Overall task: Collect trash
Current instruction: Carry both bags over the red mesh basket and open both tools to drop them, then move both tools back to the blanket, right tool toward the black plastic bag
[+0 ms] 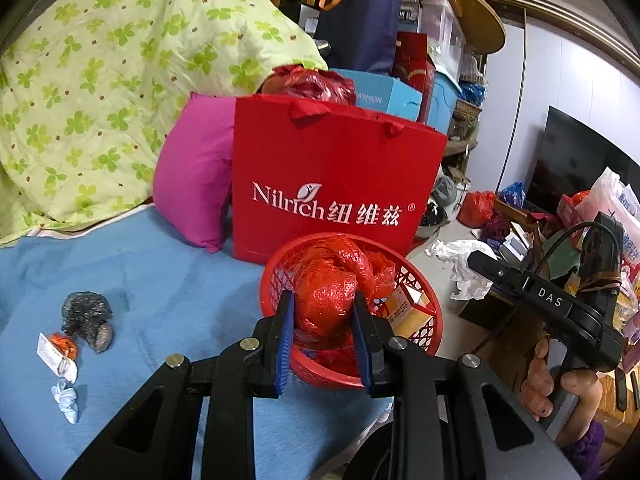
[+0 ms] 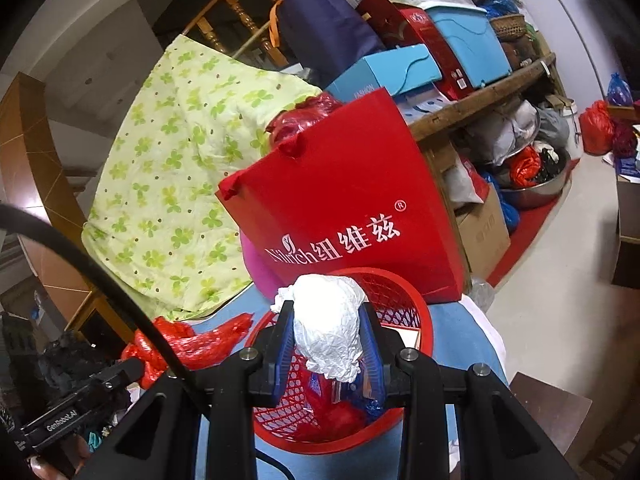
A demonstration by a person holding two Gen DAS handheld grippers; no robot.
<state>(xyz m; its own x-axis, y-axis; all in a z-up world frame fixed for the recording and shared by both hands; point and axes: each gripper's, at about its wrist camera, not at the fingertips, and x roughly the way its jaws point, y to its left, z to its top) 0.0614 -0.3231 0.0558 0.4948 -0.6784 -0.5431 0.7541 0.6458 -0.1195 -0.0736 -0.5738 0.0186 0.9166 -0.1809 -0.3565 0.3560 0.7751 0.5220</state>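
While the left gripper (image 1: 324,308) squeezes a crumpled red plastic bag (image 1: 330,284) right over the red basket (image 1: 416,336) on the blue sheet (image 1: 160,288), more scraps (image 1: 86,318) lie off to the left. Over on the right wrist view, the right gripper (image 2: 328,320) is clamped on a white paper wad (image 2: 330,324) above that basket (image 2: 412,320).
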